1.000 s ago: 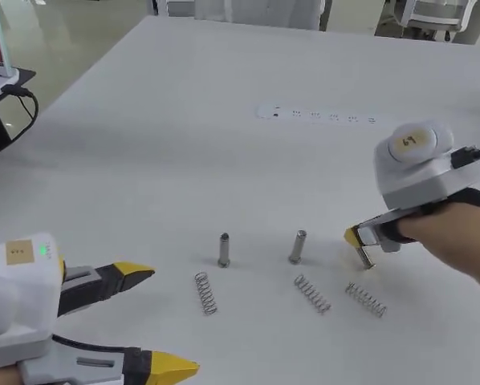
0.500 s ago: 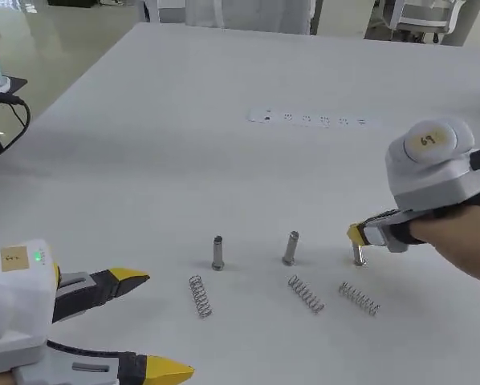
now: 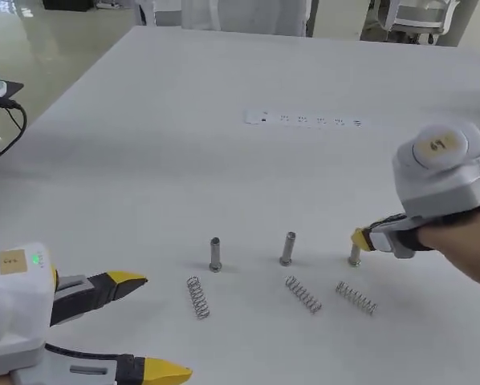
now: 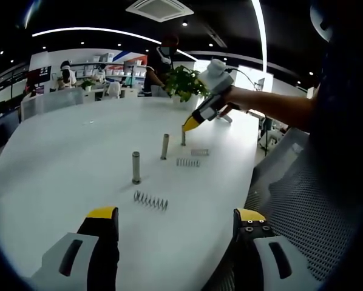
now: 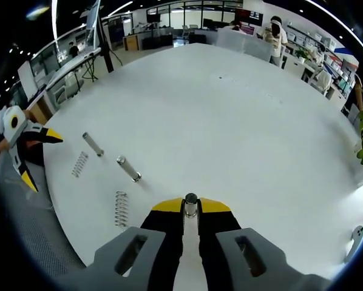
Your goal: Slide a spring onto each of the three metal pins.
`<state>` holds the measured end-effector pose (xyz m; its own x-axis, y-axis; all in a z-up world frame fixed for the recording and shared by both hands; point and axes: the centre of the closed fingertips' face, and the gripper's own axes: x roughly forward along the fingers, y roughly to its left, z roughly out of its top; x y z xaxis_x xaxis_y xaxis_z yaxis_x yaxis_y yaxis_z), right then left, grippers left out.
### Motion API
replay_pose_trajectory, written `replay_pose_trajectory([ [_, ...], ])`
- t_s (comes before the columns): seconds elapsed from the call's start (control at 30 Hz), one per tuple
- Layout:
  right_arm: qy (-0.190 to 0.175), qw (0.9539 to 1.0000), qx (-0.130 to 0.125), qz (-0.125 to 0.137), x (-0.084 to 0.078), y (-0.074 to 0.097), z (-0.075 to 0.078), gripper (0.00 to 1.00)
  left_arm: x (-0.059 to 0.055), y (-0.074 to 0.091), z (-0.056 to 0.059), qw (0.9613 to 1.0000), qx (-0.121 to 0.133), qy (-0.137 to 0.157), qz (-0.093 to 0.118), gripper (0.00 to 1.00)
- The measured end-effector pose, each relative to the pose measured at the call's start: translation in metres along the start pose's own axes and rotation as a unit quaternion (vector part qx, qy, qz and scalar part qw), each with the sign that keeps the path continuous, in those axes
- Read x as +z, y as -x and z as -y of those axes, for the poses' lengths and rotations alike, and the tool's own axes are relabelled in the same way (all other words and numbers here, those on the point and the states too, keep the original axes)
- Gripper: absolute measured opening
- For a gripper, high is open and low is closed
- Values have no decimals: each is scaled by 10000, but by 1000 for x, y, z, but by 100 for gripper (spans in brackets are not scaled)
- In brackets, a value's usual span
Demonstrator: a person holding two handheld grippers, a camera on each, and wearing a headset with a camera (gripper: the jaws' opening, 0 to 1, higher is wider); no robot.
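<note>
The right hand-held gripper (image 3: 359, 239) is clenched on the end pin (image 3: 355, 256), its yellow tips pinching the pin's top from both sides. The pin stands upright. Its foot seems to touch the tabletop (image 3: 184, 160), though the contact is too small to be sure. Just beside this gripper's tips, on the person's side, the right spring (image 3: 355, 297) lies flat.

Further out from the tips stands the middle pin (image 3: 287, 248), upright, with the middle spring (image 3: 303, 293) lying flat near its foot and apart from it. Beyond that, farthest from the right hand-held gripper, the left pin (image 3: 215, 253) stands upright, and the left spring (image 3: 197, 296) lies flat close by, also apart from it.

The left hand-held gripper (image 3: 156, 325) is released, its jaws spread wide, and it hovers over the near part of the tabletop, well apart from the right one. The left spring and left pin are the things nearest its tips, ahead of them and untouched. Well past the pins, on the side away from both grippers, a white power strip (image 3: 304, 120) lies flat.
</note>
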<state>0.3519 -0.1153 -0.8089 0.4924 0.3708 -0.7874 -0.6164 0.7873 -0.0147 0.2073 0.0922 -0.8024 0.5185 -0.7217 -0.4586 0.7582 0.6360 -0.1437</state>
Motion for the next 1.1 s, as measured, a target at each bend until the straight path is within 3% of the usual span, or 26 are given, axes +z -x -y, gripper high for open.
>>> replay_pose_trajectory([
  [1.1,138,9999,-32,-27,-10,3,3,8,-1,-1,1,10000,-33,10,-14,73],
])
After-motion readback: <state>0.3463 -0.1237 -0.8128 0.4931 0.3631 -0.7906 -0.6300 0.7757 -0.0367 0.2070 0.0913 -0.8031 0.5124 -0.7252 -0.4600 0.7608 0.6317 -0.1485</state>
